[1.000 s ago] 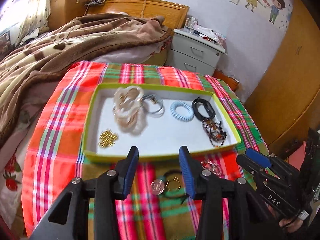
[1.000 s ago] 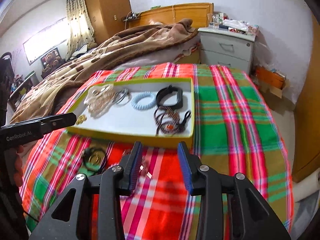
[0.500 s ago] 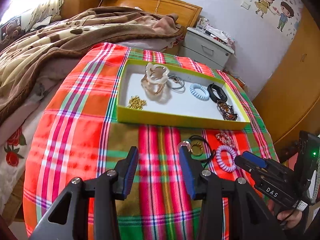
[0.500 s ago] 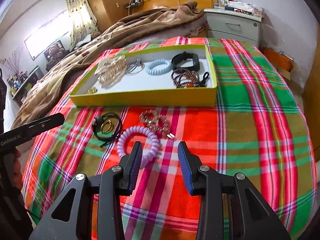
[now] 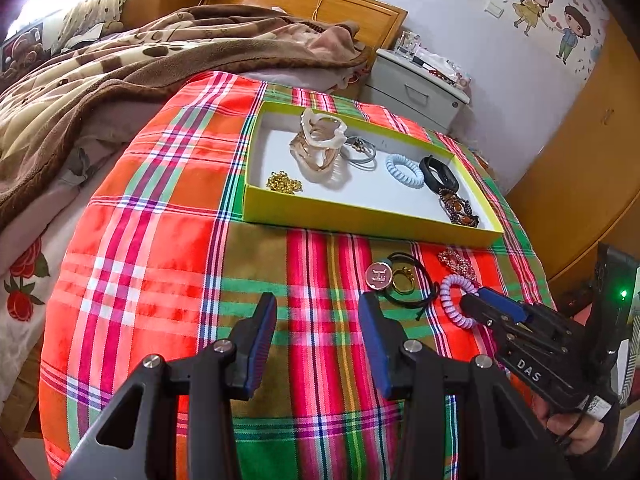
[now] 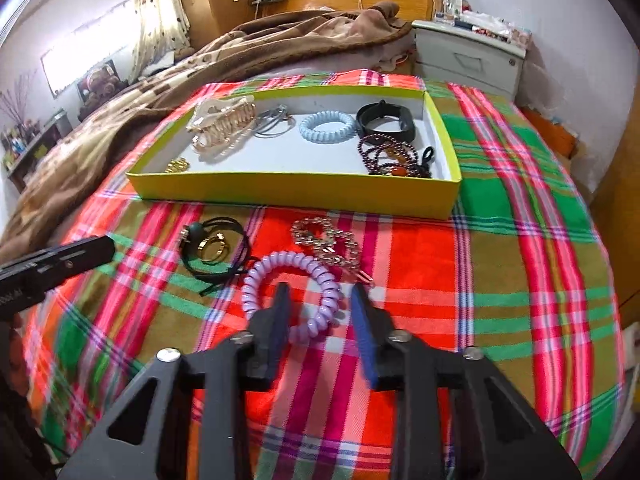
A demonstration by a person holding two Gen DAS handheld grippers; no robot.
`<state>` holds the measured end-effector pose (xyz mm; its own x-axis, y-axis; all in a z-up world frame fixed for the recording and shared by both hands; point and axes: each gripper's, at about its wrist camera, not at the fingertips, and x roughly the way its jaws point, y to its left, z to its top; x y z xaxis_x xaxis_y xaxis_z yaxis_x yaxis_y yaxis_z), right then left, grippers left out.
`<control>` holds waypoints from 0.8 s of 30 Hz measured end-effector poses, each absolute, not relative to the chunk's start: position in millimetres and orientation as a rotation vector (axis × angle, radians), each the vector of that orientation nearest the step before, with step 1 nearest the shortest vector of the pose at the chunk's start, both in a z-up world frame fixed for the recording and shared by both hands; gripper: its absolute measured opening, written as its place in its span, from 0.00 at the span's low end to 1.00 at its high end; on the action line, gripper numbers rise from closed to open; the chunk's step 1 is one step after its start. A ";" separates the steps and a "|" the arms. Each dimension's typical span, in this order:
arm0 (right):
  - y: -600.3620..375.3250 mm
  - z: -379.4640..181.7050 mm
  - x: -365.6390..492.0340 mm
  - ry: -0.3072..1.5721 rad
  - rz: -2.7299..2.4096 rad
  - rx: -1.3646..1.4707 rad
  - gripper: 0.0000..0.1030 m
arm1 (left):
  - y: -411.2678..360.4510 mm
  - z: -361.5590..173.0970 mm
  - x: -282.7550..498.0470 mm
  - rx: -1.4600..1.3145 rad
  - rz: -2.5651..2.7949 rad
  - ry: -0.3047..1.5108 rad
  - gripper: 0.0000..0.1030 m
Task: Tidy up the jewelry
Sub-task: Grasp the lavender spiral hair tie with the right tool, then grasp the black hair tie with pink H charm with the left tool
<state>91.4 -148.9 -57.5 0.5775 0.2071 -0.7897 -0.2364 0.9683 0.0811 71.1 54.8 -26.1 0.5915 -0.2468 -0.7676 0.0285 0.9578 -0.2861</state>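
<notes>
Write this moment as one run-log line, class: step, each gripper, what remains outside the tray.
step: reaching for purple coil band | right gripper: open, straddling it | left gripper: open, empty | outside yellow tray: coil band, rhinestone piece, black cord with rings

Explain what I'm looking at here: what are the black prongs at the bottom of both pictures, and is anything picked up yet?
Those prongs are handheld claws, one per hand, each carrying its own camera looking along its fingers. The left view shows the left claw open over the plaid cloth. The right view shows the right claw open around the purple coil hair tie, not yet closed. Nothing is held. Beside the coil lie a black cord with gold rings and a sparkly clip. The yellow tray already holds other jewelry.
</notes>
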 end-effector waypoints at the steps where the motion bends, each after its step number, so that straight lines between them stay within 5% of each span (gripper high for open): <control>1: -149.9 -57.6 91.5 0.920 0.259 -0.031 0.17 | 55.1 -26.4 71.4 -0.258 -0.163 0.927 0.43; 24: -185.8 -41.8 72.4 0.840 0.277 0.069 0.09 | 17.7 -35.4 96.6 -0.219 -0.229 0.988 0.43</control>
